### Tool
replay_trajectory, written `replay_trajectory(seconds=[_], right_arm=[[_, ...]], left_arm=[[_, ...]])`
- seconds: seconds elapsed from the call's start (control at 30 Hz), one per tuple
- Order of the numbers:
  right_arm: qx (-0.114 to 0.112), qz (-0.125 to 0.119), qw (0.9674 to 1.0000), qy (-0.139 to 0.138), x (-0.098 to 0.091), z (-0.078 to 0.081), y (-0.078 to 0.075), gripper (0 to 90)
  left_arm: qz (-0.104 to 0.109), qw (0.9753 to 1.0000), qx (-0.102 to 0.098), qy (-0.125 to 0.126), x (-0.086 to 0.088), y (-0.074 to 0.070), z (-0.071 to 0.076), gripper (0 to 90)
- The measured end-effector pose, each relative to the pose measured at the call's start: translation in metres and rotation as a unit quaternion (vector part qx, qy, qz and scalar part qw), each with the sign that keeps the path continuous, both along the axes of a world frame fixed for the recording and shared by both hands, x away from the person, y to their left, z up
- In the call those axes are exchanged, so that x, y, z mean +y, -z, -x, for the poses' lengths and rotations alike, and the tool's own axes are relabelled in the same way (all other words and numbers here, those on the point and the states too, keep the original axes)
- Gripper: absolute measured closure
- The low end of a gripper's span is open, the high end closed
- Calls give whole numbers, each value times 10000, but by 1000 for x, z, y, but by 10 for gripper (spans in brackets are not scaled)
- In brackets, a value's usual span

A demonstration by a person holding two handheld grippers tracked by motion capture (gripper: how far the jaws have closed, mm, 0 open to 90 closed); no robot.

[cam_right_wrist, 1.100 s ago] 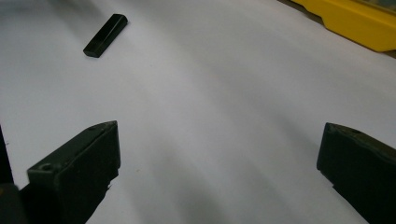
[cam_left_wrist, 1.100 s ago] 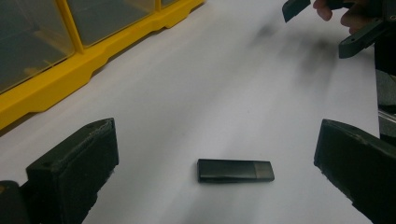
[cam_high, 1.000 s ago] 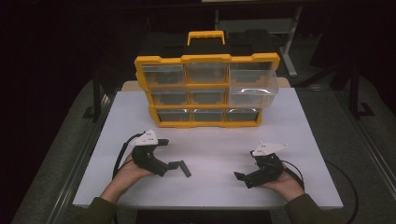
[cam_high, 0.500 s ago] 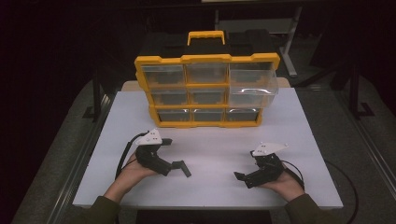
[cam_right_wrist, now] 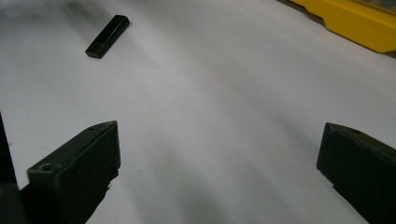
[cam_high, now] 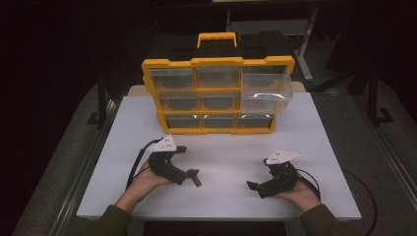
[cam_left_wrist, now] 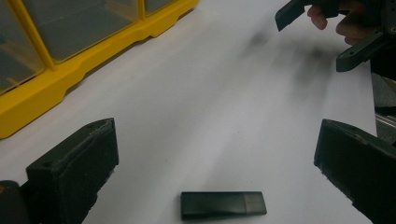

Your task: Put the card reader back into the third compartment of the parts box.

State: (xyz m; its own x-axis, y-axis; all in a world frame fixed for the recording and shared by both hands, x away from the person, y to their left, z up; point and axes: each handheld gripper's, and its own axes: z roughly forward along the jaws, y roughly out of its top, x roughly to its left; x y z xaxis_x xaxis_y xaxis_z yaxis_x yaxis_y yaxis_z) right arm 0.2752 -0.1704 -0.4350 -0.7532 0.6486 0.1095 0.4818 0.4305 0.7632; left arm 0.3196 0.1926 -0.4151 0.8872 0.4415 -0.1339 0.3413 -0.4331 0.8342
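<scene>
A small black stick [cam_left_wrist: 223,205], like a USB drive, lies flat on the white board [cam_high: 226,147]. It sits low between the jaws of my left gripper [cam_left_wrist: 215,154], which stands open around it without touching. In the high view the stick [cam_high: 196,178] is just right of the left gripper [cam_high: 188,164]. My right gripper [cam_high: 259,175] is open and empty near the board's front right, its jaws facing left. From it the stick [cam_right_wrist: 107,36] shows far off at the upper left, beyond the right gripper [cam_right_wrist: 219,158].
A yellow organizer [cam_high: 216,96] with clear drawers and a top handle stands upright at the back of the board. Its upper right drawer [cam_high: 265,93] sticks out forward. Its yellow base [cam_left_wrist: 70,74] is close on the left gripper's far side.
My left gripper has shifted a little to the right and nearer, closing in around the stick. The stick and the right gripper have not moved.
</scene>
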Motion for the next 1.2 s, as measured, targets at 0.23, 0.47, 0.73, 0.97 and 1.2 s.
replay_trajectory(seconds=[0.23,0.47,0.73,0.97,1.2], right_arm=[[1,0,10000,-4,0,0,0,0],[0,-8,10000,-2,0,0,0,0],[4,-15,10000,2,0,0,0,0],[7,-12,10000,-6,0,0,0,0],[5,-8,10000,-4,0,0,0,0]], left_arm=[[-32,10000,34,59,-8,2,1,0],[-166,9998,78,74,-14,6,3,0],[-279,9995,150,40,-18,11,6,0],[-422,9989,191,-40,-19,17,8,0],[-531,9984,181,-35,-20,21,11,0]])
